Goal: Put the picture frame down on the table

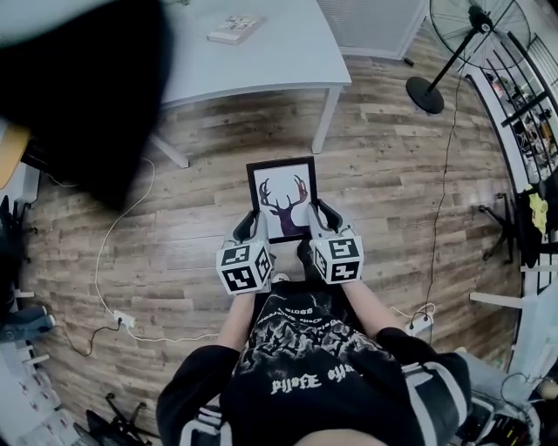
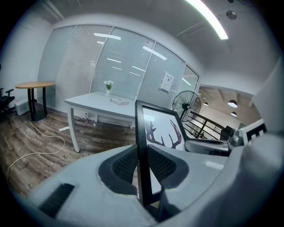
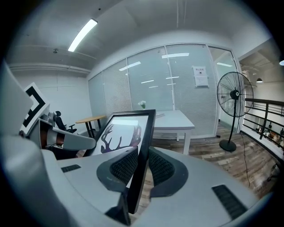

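Jaws of the left gripper (image 1: 248, 226) and right gripper (image 1: 323, 216) pinch the picture frame (image 1: 282, 196) by its two side edges, print upward above the wood floor (image 1: 392, 174), a two-sided hold likely meant to steady it for the table (image 1: 279, 52) at 12 o'clock.

one picture frame (image 1: 282, 199); two claws, left claw (image 1: 253, 223), right claw (image 1: 322, 215); one fan (image 1: 475, 26); one book (image 1: 234, 29)

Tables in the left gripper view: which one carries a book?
The white rectangular table: the book lies on it near a small vase. The round wood-topped table stands further left on black legs.
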Motion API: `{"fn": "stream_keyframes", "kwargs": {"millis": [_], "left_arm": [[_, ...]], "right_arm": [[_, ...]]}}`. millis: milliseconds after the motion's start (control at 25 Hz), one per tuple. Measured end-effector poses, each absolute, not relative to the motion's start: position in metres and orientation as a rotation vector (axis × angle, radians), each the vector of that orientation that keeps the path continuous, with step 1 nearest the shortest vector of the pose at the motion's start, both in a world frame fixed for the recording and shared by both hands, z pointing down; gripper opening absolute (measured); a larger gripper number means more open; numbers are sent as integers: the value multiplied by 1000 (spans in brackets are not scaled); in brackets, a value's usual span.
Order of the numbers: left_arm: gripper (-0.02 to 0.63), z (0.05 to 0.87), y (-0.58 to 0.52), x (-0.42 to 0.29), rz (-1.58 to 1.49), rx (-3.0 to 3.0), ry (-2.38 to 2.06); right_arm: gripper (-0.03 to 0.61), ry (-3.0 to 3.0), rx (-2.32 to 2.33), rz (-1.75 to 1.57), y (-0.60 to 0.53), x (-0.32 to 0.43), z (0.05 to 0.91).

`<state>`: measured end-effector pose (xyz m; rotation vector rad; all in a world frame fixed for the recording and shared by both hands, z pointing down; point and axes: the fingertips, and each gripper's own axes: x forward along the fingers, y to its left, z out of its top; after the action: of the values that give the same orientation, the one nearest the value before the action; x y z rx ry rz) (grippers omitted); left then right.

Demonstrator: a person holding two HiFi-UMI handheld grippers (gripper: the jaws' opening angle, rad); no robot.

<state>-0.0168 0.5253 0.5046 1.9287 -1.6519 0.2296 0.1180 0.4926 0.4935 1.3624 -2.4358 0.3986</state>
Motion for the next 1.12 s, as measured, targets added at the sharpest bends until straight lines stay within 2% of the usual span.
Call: {"fn": "stream_keyframes", "kwargs": {"millis": [800,1120], "left_arm": [[83,494,326,9,205,1785,-1788],[83,495,288,22,194,1756,-1796]], "right_arm": [[69,-2545,1183,420,272,137,487],[69,-2540,1182,423,233,150,487]]}}
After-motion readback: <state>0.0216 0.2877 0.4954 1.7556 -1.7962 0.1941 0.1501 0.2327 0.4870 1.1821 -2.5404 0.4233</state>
